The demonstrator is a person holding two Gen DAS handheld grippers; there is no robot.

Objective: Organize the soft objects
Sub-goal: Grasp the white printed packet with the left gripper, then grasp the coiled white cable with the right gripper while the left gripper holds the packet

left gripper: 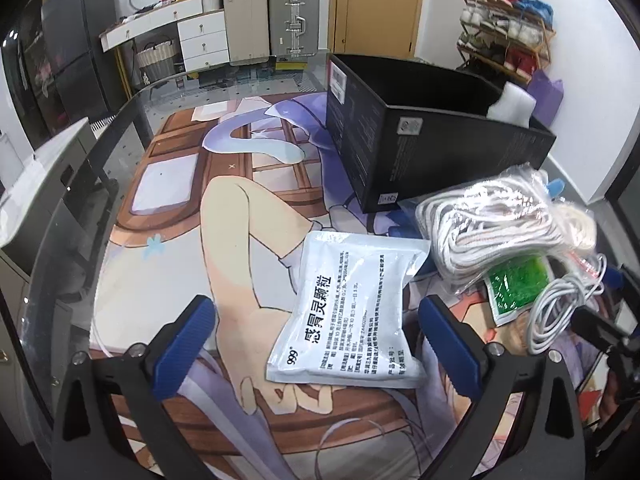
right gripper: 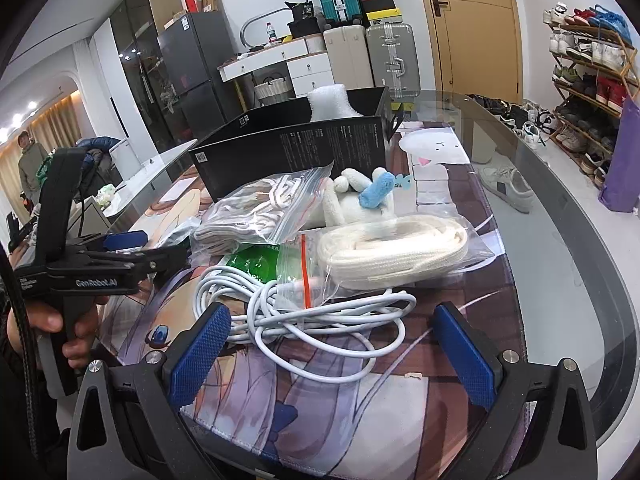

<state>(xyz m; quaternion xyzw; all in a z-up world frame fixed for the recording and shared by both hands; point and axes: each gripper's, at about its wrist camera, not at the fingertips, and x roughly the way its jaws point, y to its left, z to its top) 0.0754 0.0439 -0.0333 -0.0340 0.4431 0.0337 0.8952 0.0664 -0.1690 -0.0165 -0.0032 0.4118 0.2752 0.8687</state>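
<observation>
My left gripper (left gripper: 316,344) is open and empty, low over a white medicine pouch (left gripper: 352,312) that lies between its blue pads. A clear bag of white rope (left gripper: 504,228) and a green packet (left gripper: 516,284) lie to its right. My right gripper (right gripper: 332,352) is open and empty, just before a tangled white cable (right gripper: 312,312). Behind the cable lie a bagged white rope coil (right gripper: 396,248), a second zip bag of rope (right gripper: 272,208), the green packet (right gripper: 252,260) and a white plush with a blue piece (right gripper: 360,196). A black open box (left gripper: 424,128) holds white foam (left gripper: 512,104).
The items lie on a printed mat (left gripper: 224,216) on a round glass table (right gripper: 560,240). The left gripper's body (right gripper: 92,268) shows at the right wrist view's left. Suitcases (left gripper: 272,20), drawers (left gripper: 200,36) and a shoe rack (right gripper: 592,92) stand around the room.
</observation>
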